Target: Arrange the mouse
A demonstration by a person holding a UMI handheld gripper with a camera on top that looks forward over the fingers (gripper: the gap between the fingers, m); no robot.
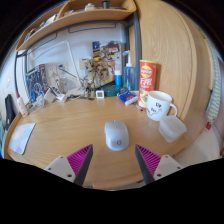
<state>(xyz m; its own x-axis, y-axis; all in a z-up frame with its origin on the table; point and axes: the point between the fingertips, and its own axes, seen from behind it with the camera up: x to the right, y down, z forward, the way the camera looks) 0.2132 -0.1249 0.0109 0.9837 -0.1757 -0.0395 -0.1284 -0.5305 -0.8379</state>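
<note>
While the tool [113,165] gapes, a smooth rounded mouse [117,134] lies ahead.

A white mug [160,105] with dark markings is set on the wooden desk [70,125], with a clear lidded tub [173,127] just beside it toward the desk's edge. A red canister [148,76] is stood behind the mug, near a blue bottle [130,74] and a small blue box [127,98]. A white pad [22,137] is laid at the opposite end, and a shelf [85,17] is mounted above against the wall.
</note>
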